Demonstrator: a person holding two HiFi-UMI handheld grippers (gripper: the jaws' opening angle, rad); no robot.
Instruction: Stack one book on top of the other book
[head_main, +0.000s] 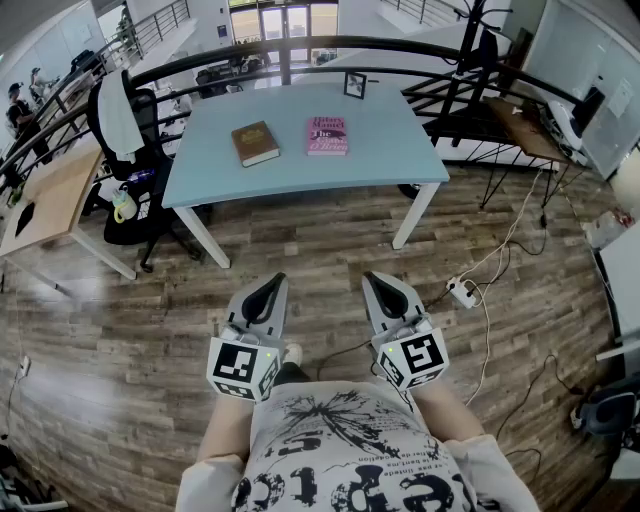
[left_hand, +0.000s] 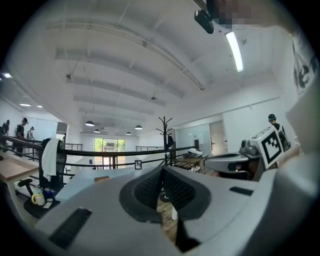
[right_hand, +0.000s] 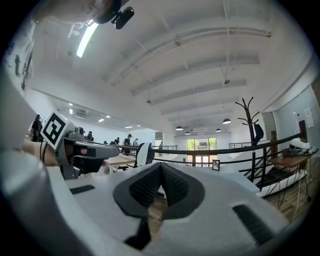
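Two books lie side by side on a light blue table (head_main: 380, 160): a brown book (head_main: 255, 142) at the left and a pink book (head_main: 327, 135) at the right, a small gap between them. My left gripper (head_main: 272, 284) and right gripper (head_main: 376, 281) are held level close to my body, well short of the table, over the wooden floor. Both are shut, jaws touching, with nothing between them. In the left gripper view the brown book (left_hand: 101, 178) shows as a thin edge on the tabletop, and the right gripper (left_hand: 227, 163) appears at the right.
A small framed picture (head_main: 354, 85) stands at the table's far edge before a black railing (head_main: 300, 50). A black office chair (head_main: 135, 150) with a white cloth stands left of the table beside a wooden desk (head_main: 45, 195). Cables and a power strip (head_main: 462, 292) lie on the floor at the right.
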